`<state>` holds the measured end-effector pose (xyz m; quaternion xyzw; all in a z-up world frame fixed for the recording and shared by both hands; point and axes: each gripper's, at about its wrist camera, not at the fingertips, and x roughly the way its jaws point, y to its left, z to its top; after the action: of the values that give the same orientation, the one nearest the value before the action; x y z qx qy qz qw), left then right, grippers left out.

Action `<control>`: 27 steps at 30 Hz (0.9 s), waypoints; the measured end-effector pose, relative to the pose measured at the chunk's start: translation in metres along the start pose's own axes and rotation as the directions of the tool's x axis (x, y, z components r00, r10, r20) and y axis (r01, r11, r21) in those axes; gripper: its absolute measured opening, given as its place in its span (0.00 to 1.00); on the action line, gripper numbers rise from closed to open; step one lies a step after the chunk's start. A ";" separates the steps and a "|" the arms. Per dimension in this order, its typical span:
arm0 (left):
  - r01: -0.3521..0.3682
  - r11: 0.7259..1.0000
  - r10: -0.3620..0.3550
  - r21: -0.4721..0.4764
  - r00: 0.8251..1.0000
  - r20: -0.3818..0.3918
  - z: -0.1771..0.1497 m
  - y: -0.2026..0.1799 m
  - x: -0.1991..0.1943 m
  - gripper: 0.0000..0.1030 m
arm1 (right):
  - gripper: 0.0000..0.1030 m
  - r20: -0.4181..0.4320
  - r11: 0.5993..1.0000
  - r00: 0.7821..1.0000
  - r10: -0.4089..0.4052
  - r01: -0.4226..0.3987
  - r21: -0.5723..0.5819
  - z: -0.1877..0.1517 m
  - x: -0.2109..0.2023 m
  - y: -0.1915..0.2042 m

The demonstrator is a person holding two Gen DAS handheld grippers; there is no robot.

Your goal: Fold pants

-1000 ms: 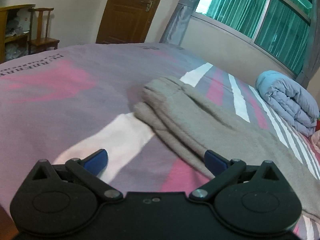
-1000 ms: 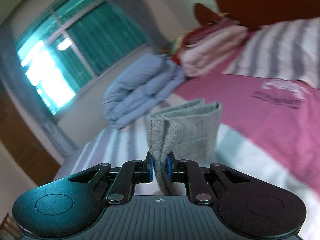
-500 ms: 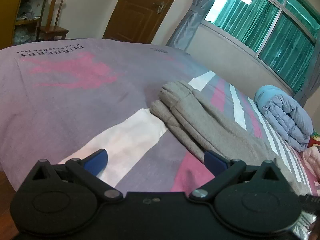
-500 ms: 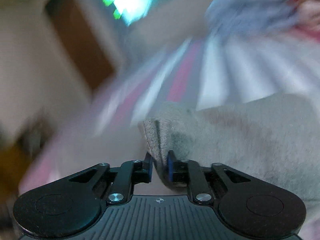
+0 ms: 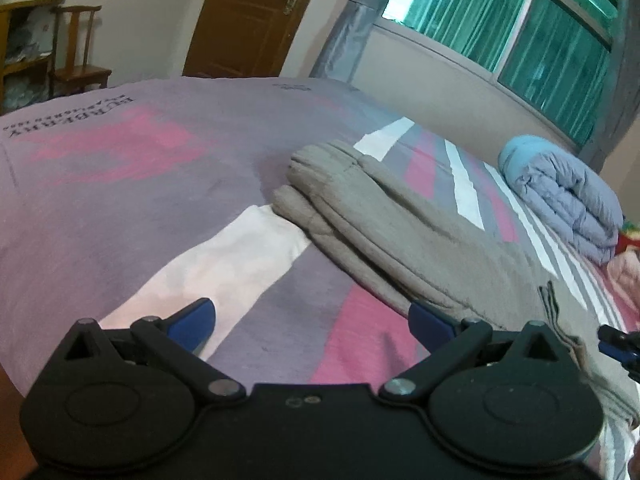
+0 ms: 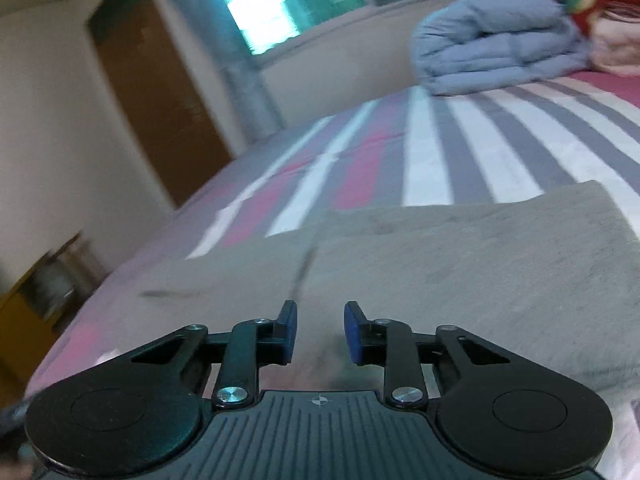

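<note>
Grey pants (image 5: 384, 224) lie folded lengthwise on a bed (image 5: 120, 184), stretching from a bunched end near the middle of the mattress toward the lower right of the left wrist view. In the right wrist view the same garment (image 6: 460, 256) fills the foreground as a flat, doubled slab of fleece with a dark drawstring (image 6: 302, 270) trailing across it.

The right gripper (image 6: 320, 332) hovers low over the near part of the fabric, its blue pads parted by a modest gap after the jaws have just been opening; nothing is pinched between them, and the cloth lies loose beneath. A tip of that gripper also shows at the right edge of the left wrist view, beside the pants' near end.

The left gripper (image 5: 312, 318) stands spread wide over the bedspread, one blue pad above a pale stripe, the other at the edge of the grey cloth; whether that pad touches the fabric cannot be told. It holds nothing.

The bedspread carries pink, grey and white stripes and printed lettering near its far edge. A rolled blue quilt (image 5: 560, 196) rests well apart from the pants, by the wall under a window (image 5: 500, 28) hung with green curtains. Pink folded bedding (image 6: 616, 44) sits just beside the quilt. A brown door (image 5: 248, 16) and a wooden chair (image 5: 78, 56) stand beyond the bed.
</note>
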<state>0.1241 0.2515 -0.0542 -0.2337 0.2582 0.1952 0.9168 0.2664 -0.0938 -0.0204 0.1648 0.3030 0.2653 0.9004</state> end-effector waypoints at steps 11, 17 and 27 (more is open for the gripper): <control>-0.002 0.999 0.003 0.049 1.000 -0.010 0.000 -0.028 0.019 0.94 | 0.29 -0.070 0.995 0.993 0.095 -0.098 -0.032 -0.011 -0.009 -0.005; -0.025 0.998 0.026 0.065 0.999 -0.025 -0.002 -0.041 0.030 0.94 | 0.29 -0.108 0.997 0.992 -0.068 0.064 -0.047 -0.012 -0.019 -0.037; -0.014 0.989 0.007 0.149 0.999 0.043 -0.006 -0.071 0.024 0.94 | 0.29 0.111 0.954 0.949 -0.294 0.284 0.099 0.014 -0.075 -0.092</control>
<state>0.1745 0.1965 -0.0493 -0.1591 0.2539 0.1852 0.9359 0.2597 -0.2131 -0.0171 0.1717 0.2777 0.1072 0.9391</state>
